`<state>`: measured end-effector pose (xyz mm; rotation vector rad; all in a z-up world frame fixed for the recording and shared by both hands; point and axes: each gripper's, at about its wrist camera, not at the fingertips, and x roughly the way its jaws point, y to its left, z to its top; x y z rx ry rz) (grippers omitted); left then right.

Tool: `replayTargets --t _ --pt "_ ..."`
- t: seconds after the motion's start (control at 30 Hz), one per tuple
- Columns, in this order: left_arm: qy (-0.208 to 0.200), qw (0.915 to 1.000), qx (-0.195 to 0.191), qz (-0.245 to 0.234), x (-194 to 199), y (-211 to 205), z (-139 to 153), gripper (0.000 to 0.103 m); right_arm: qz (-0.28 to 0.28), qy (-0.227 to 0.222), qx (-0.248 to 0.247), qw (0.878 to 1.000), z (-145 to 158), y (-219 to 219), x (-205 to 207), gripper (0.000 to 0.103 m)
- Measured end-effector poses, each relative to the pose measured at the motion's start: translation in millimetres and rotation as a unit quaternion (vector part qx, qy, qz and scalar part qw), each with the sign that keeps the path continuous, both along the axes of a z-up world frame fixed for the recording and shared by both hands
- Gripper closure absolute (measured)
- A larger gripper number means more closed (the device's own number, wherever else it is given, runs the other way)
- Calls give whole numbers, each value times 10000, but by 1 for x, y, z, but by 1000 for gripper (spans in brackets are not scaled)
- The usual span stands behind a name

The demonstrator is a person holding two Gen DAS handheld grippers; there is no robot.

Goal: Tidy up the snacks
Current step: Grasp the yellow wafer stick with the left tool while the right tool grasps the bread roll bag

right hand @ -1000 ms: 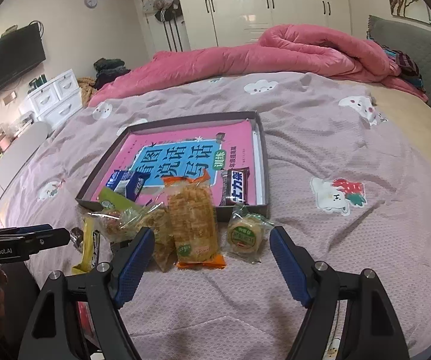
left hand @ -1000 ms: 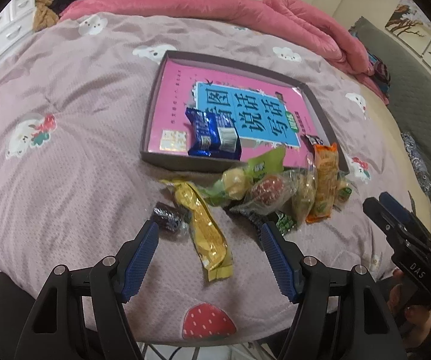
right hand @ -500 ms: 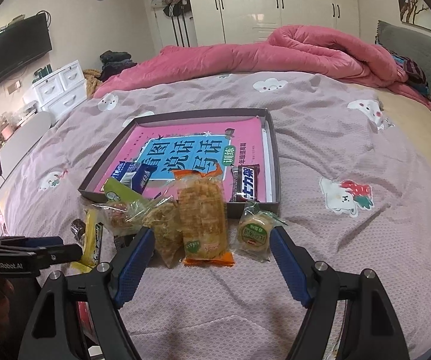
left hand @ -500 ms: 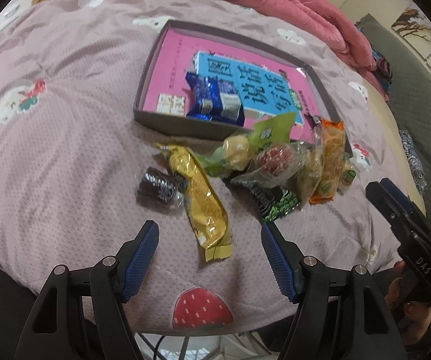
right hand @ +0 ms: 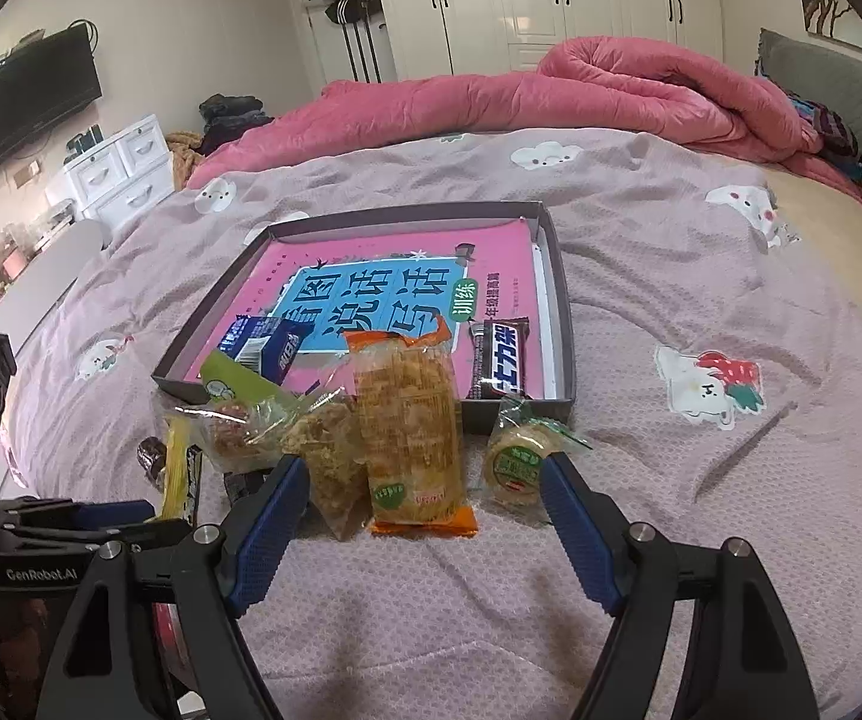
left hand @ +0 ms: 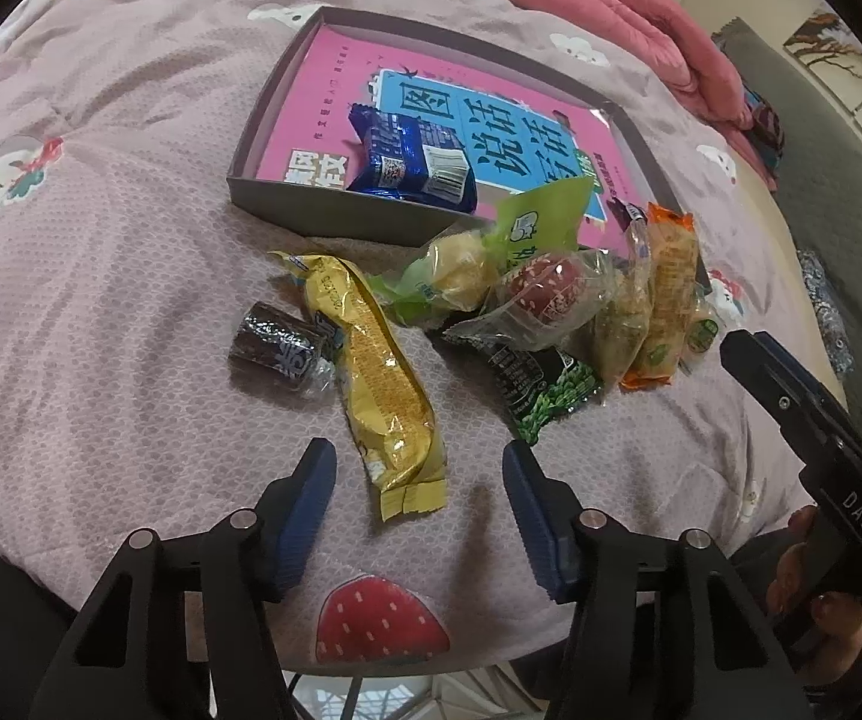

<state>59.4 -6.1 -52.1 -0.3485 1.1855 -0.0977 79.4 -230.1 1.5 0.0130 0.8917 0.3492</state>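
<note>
**Left gripper poised over the yellow snack bar**

The left gripper (left hand: 419,480) hangs over the purple bedspread (left hand: 101,276) with its blue pads apart; the jaws have just been closing in, and the tail end of the long yellow snack packet (left hand: 380,384) lies in the gap between the fingertips, not pinched by either pad. The packet runs away from the gripper toward the tray. Just left of it, touching its side, sits a small dark wrapped sweet (left hand: 278,351). To the right, a black-and-green pea packet (left hand: 542,390) lies partly under a clear bag with a reddish round cake (left hand: 542,291), and beside that a pale round pastry in a green wrapper (left hand: 461,276). Beyond them all stands the dark shallow tray (left hand: 269,138), lined with a pink book, holding a blue snack pack (left hand: 413,159).

The right gripper (right hand: 422,483) is released, its jaws wide and empty, resting low above the bedspread. Between and just ahead of its fingertips lies an orange-trimmed packet of crispy snack (right hand: 410,426), leaning on the tray's near wall. A crumbly snack bag (right hand: 326,450) sits by the left fingertip, a round green-labelled pastry (right hand: 518,462) just by the right one. In the tray, a brown chocolate bar (right hand: 500,357) lies near the right wall.
</note>
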Motion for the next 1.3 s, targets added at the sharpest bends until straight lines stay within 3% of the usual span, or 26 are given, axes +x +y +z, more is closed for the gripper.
replayTargets --t 0.27,0.6,0.73,0.87,0.93,1.1,1.3 --pt "-19 9999 60 -105 8 -9 -6 53 16 222 -105 9997 -16 7 17 31" --pt "-54 9998 88 -171 15 -14 -11 53 76 371 22 9993 -27 14 33 34" --pt "-37 9999 73 -111 20 -14 -14 54 137 428 -22 9990 -32 20 38 41" --pt "-16 9999 108 -47 26 -15 -16 54 38 670 -19 9977 -44 19 46 56" --pt "-12 10000 90 5 28 -15 -16 55 -1 750 116 9971 -48 16 48 59" --pt "-16 9999 67 125 35 -13 -19 64 66 597 279 9978 -38 14 43 62" --pt "-11 9997 -96 207 35 -6 -23 67 79 425 481 9979 -27 10 38 62"
